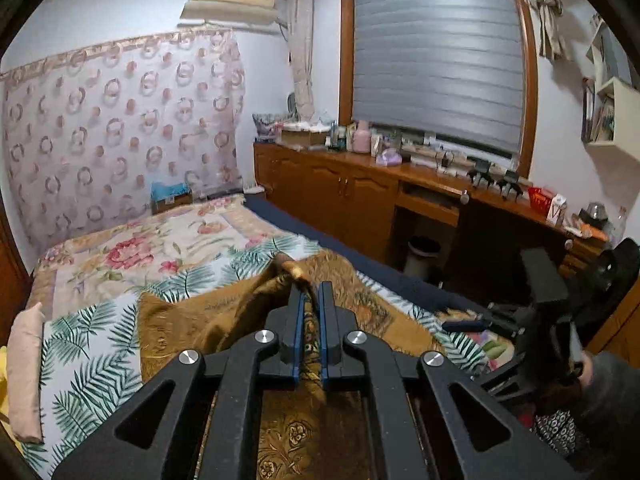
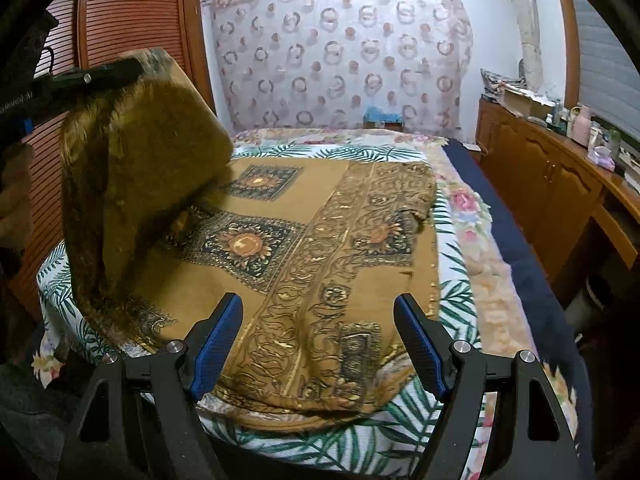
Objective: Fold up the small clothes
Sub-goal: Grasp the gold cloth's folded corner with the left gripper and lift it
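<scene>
A mustard-brown patterned cloth [image 2: 304, 248] lies spread on the bed, over a palm-leaf sheet [image 2: 452, 248]. My left gripper [image 1: 311, 296] is shut on one edge of the cloth [image 1: 224, 320] and holds it lifted. In the right wrist view that raised flap [image 2: 140, 184] hangs blurred at the left, with the left gripper [image 2: 144, 65] at its top. My right gripper [image 2: 318, 322] stands open low over the near edge of the cloth, with nothing pinched between its blue pads [image 2: 216, 348]. The right gripper [image 1: 468, 325] also shows at the right of the left wrist view.
A floral bedspread [image 1: 132, 248] covers the far half of the bed. A wooden cabinet and desk [image 1: 360, 196] with clutter runs along the right under the window. A wooden wardrobe [image 2: 120, 20] stands at the left. A bin [image 1: 422, 256] sits under the desk. A pink pillow [image 1: 26, 372] lies at the bed's left edge.
</scene>
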